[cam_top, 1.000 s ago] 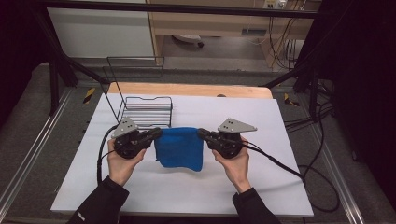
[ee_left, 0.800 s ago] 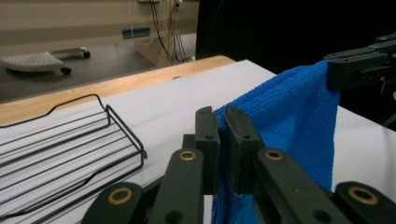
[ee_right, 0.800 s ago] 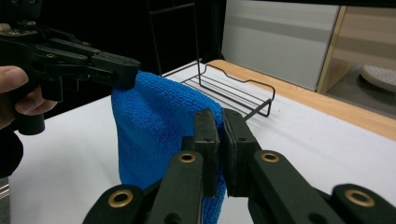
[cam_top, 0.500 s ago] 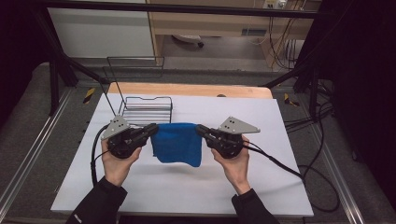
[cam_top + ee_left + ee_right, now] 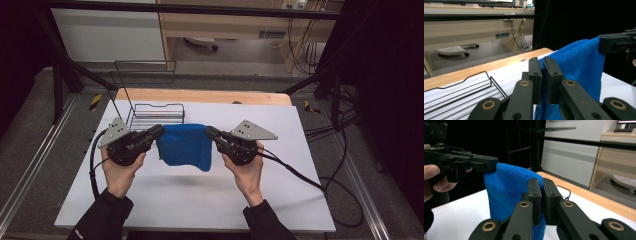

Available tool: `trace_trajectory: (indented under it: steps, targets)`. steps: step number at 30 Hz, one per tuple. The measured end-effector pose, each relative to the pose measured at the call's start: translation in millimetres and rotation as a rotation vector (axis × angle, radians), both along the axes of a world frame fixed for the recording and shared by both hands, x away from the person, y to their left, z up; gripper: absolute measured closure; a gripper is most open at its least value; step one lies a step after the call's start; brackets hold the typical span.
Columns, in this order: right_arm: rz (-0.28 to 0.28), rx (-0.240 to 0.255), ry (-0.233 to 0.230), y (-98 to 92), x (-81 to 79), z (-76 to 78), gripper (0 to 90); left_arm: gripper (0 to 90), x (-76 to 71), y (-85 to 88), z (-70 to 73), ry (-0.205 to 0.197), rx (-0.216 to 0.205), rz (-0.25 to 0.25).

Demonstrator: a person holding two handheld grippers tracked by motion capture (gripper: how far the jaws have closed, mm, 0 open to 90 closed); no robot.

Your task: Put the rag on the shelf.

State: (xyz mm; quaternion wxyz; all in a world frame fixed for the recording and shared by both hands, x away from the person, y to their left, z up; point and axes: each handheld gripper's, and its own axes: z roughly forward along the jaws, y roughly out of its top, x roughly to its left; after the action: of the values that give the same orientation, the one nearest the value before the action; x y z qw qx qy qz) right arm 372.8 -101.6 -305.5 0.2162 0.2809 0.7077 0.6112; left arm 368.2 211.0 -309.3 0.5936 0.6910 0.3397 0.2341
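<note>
Blue microfibre cloth (image 5: 185, 146) held up off the white bench (image 5: 200, 200), stretched between both tongs, hanging folded with its lower edge clear of the surface and a shadow beneath. Left tongs (image 5: 159, 131) clenched on the cloth's upper left corner, right tongs (image 5: 209, 132) clenched on the upper right corner, each pair of jaws pinching terry fabric tight. Black wire rack (image 5: 156, 114) just behind on the bench, near the left tongs.

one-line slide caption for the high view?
Left gripper and right gripper each pinch a top corner of a blue towel above the white table.
</note>
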Motion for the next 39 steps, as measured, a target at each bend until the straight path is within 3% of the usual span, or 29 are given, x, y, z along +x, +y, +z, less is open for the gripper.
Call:
trace_trajectory:
  steps: [31, 39]
  targets:
    - [-0.003, 0.033, -0.106, 49.8, 19.9, 38.1, 86.5, 84.6, 12.0, 43.1, 35.8, -0.088, -0.044, 0.09]
    - [-0.002, 0.039, -0.122, 62.2, 26.6, 46.0, 86.5, 84.6, 14.1, 55.1, 46.8, -0.12, -0.072, 0.107]
